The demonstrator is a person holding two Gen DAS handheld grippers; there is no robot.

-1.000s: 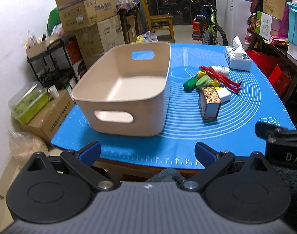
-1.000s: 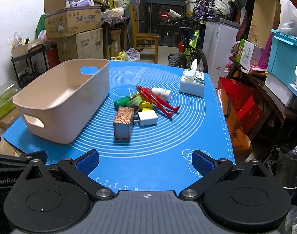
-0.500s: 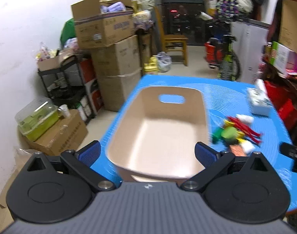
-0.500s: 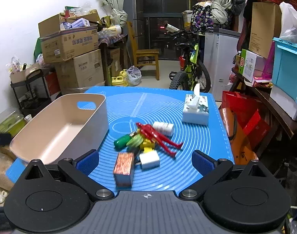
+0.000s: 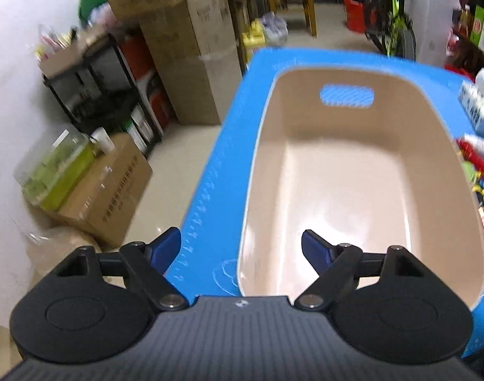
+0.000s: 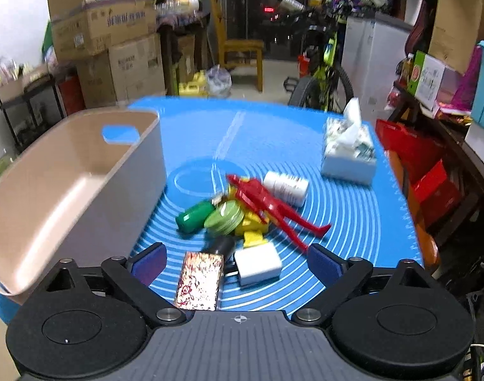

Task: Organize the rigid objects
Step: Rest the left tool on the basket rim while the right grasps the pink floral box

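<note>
**A:** Left wrist view: what is seen between the jaws?

**B:** The left gripper is seen with its blue-padded jaws apart, having just been closing a little; nothing is pressed by them. The left long wall of the beige bin, smooth glossy plastic with rounded corners and an oblong handle cut-out at its far end, is framed between the jaws. The right pad is seen over the bin's interior, the left pad over the edge of the blue mat, which is printed with fine white ruler marks.

**A:** And the right wrist view?

**B:** The right gripper is likewise held with jaws apart, just closing slightly, with nothing clamped. Between the jaws a patterned red-and-gold rectangular box and a white cube-shaped charger are seen, standing on the mat. Just beyond them a pile is seen: a green bottle on its side, a round ribbed green lid, yellow blocks, a red plastic figure and a white cylindrical bottle. A tissue box is seen farther off, to the right. The bin is seen left of the left jaw.
</note>
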